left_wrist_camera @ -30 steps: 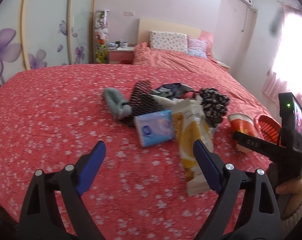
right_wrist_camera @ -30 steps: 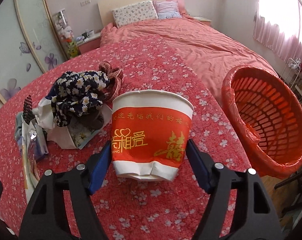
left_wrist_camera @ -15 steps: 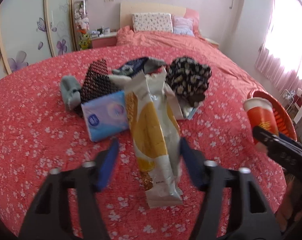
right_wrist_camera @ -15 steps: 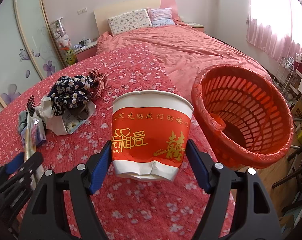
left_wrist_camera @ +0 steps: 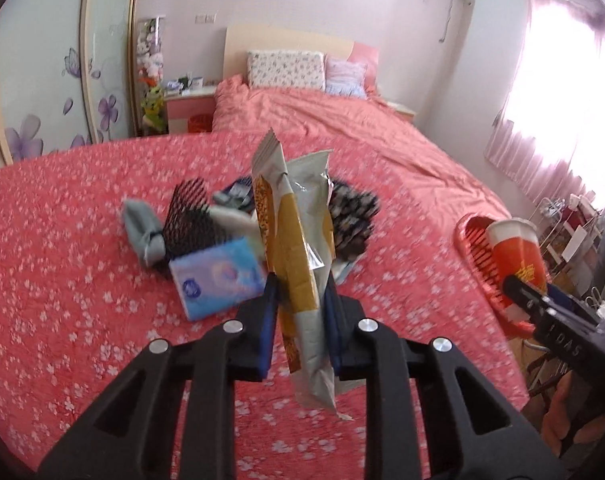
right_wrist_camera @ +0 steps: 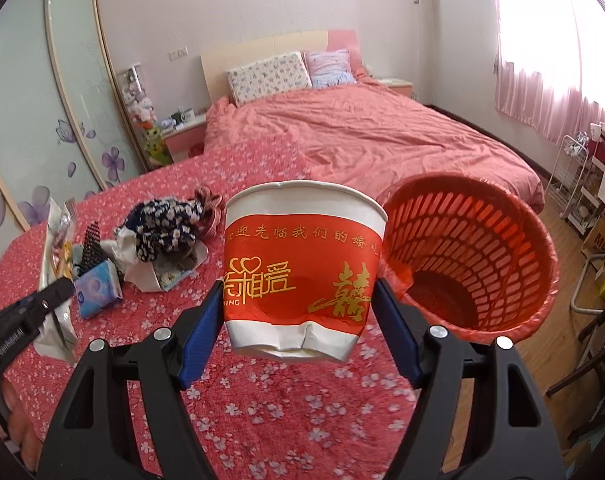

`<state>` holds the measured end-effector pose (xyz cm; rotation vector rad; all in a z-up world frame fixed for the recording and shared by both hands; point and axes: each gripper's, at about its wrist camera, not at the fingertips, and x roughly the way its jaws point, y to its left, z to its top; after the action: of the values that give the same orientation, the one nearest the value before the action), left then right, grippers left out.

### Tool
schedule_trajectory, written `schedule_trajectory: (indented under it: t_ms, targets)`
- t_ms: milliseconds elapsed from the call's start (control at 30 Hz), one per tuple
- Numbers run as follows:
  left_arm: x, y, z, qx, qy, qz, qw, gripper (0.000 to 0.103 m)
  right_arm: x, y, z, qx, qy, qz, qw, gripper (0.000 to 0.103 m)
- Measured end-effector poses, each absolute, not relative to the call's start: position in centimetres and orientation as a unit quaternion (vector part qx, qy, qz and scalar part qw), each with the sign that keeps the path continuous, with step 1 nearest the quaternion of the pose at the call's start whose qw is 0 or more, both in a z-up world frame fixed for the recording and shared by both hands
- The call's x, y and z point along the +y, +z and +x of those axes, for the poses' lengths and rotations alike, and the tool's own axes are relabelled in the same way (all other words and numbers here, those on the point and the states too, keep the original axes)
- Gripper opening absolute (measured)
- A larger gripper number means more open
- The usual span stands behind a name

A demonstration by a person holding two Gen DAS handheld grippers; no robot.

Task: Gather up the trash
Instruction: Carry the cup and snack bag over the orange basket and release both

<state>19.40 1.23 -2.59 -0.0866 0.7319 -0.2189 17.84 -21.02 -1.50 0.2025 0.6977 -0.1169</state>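
A long yellow-and-white snack wrapper [left_wrist_camera: 294,216] stands upright off the bedspread between the blue pads of my left gripper [left_wrist_camera: 300,292], whose jaws are closing and press on its lower half. The same wrapper [right_wrist_camera: 56,240] shows at the left edge of the right wrist view. My right gripper [right_wrist_camera: 298,292] is shut on a red-and-white paper cup [right_wrist_camera: 302,272], held in the air just left of the red plastic basket [right_wrist_camera: 482,240]. In the left wrist view the cup [left_wrist_camera: 516,248] hangs in front of the basket [left_wrist_camera: 472,236].
On the flowered red bedspread [left_wrist_camera: 62,280] lie a blue tissue pack [left_wrist_camera: 218,276], a black hairbrush [left_wrist_camera: 190,216], a grey sock [left_wrist_camera: 142,228] and a dark floral cloth [left_wrist_camera: 354,216]. A bed with pillows [right_wrist_camera: 270,76] stands behind. A wire rack [right_wrist_camera: 582,184] is at the right.
My left jaws have come together on the snack wrapper and raised it upright off the bedspread. My right gripper has carried the cup up and closer to the basket.
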Motion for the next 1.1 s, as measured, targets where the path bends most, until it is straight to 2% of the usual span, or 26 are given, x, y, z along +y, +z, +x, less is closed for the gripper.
schedule_trajectory:
  t_ms: [400,1100]
  targets:
    - [-8.9,0.5,19.8,0.340,-0.211,-0.012,0.917,0.022,-26.3,0.2,15.5,0.305,-0.109,0.109,0.940,0.073]
    - [-24.9,-3.2,24.0,0.366,-0.343,0.034,0.864,0.022,-36.1,-1.7,15.7,0.264,-0.189,0.158,0.933,0.073]
